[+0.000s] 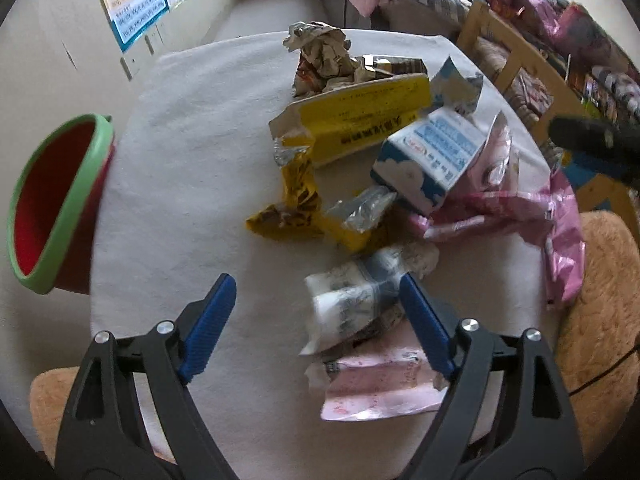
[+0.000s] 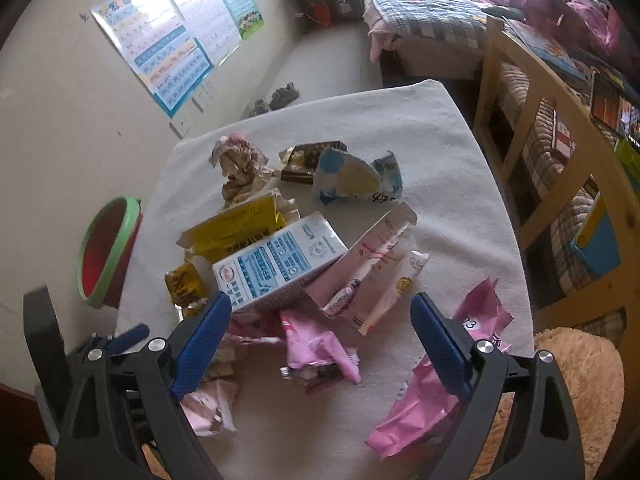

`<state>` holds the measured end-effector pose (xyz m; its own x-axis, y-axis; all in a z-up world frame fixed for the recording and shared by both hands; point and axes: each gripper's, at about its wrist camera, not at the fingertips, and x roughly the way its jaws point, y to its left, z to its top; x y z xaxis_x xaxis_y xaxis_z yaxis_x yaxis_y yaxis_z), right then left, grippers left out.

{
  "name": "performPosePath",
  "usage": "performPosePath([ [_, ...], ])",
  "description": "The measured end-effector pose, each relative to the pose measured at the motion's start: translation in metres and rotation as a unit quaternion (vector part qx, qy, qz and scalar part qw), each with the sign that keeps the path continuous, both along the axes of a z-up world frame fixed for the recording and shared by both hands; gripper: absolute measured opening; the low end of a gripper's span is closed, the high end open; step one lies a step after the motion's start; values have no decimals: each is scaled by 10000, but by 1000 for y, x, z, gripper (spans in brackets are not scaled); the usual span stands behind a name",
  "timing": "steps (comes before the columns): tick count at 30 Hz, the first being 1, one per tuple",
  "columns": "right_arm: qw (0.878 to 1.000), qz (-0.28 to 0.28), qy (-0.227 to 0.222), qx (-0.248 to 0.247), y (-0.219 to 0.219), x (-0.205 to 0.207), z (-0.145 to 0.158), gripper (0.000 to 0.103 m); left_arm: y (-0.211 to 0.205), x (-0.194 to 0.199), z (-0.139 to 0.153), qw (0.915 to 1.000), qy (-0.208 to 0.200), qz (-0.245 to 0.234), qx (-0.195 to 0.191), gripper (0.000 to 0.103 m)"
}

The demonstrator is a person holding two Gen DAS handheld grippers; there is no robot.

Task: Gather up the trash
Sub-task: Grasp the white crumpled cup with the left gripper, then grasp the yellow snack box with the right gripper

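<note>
While left gripper (image 1: 316,292) gapes, white wrapper (image 1: 352,296) lies between fingers (image 1: 424,328).

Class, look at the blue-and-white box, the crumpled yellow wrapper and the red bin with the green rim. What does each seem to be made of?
Blue-and-white box: printed cardboard, probably; it has flat panels and sharp folded edges.
Crumpled yellow wrapper: thin plastic or foil film; it is creased, glossy, with a silvery inside showing.
Red bin with green rim: apparently soft fabric or foam; matte, but it is blurred, so uncertain.

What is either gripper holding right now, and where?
Nothing. The left gripper and right gripper both hang open above the wrappers, jaws touching none.
</note>
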<state>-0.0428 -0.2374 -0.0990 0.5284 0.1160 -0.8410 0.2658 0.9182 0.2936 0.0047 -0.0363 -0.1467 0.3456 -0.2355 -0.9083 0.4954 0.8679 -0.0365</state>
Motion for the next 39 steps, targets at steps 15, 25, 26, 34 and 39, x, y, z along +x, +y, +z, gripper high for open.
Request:
performPosePath([
  [15, 9995, 18, 172, 265, -5, -1, -10, 88, -27, -8, -16, 9958, 535, -738, 91, 83],
  [25, 9985, -217, 214, 453, -17, -4, -14, 83, -6, -2, 22, 9967, 313, -317, -672, 54],
  [26, 9980, -276, 230, 519, -20, -3, -15, 83, -1, 0, 29, 9963, 254, -213, -797, 41],
  [34, 9955, -579, 348, 671, -35, 28, -24, 77, 34, 15, 65, 9895, -263, 697, -1241, 27],
  [39, 9989, -171, 290, 331, -13, 53, -19, 77, 41, 18, 63, 9876, -280, 838, -1300, 27],
])
